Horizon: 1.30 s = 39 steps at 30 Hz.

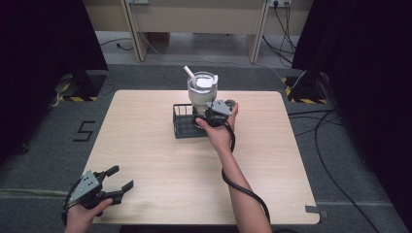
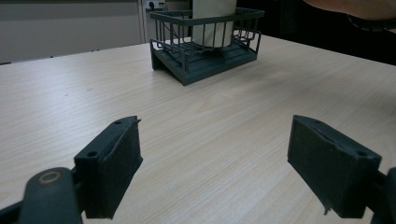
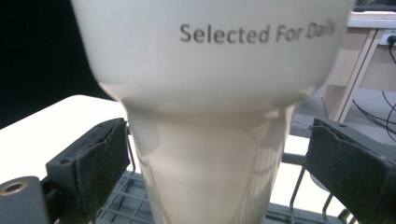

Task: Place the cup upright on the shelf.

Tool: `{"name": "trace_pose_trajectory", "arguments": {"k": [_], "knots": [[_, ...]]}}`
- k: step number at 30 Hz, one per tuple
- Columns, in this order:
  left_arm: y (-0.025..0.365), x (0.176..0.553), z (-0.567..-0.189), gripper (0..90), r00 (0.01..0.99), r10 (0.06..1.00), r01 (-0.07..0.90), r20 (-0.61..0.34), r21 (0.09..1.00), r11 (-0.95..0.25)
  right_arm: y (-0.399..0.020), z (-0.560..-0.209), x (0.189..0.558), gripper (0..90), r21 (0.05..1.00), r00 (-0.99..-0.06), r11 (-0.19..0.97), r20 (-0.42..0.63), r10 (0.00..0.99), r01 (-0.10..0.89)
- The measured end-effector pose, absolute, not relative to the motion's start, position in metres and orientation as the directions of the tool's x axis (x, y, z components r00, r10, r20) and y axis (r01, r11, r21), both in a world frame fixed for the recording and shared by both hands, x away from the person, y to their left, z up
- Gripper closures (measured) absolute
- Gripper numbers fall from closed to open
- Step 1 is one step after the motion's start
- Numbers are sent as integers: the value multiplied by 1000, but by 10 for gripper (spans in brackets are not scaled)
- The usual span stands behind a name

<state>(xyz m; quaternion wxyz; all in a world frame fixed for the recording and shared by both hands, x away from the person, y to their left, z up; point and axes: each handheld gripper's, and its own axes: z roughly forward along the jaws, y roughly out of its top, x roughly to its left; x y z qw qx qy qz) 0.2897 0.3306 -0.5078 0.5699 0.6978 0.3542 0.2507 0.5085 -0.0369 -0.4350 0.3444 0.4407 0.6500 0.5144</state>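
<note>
Your right gripper (image 1: 203, 114) sits at the cream tumbler (image 1: 201, 92), its jaws spread wide on either side of the narrow lower body, with a gap showing at each pad (image 3: 100, 161) in the right gripper view. The tumbler stands upright in the dark wire basket (image 1: 182, 124), near the middle of the table's (image 1: 145, 160) far edge, with a white straw (image 1: 189, 73) leaning out of its top. Your left gripper (image 1: 120, 186) rests at the near left corner, jaws wide apart and holding nothing.
</note>
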Motion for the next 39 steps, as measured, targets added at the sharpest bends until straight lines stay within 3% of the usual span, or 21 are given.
{"name": "trace_pose_trajectory", "arguments": {"k": [39], "knots": [[330, 290, -508, 166, 620, 783, 211, -52, 972, -102, -82, -430, 460, 108, 972, -386, 64, 29, 922, 226]]}}
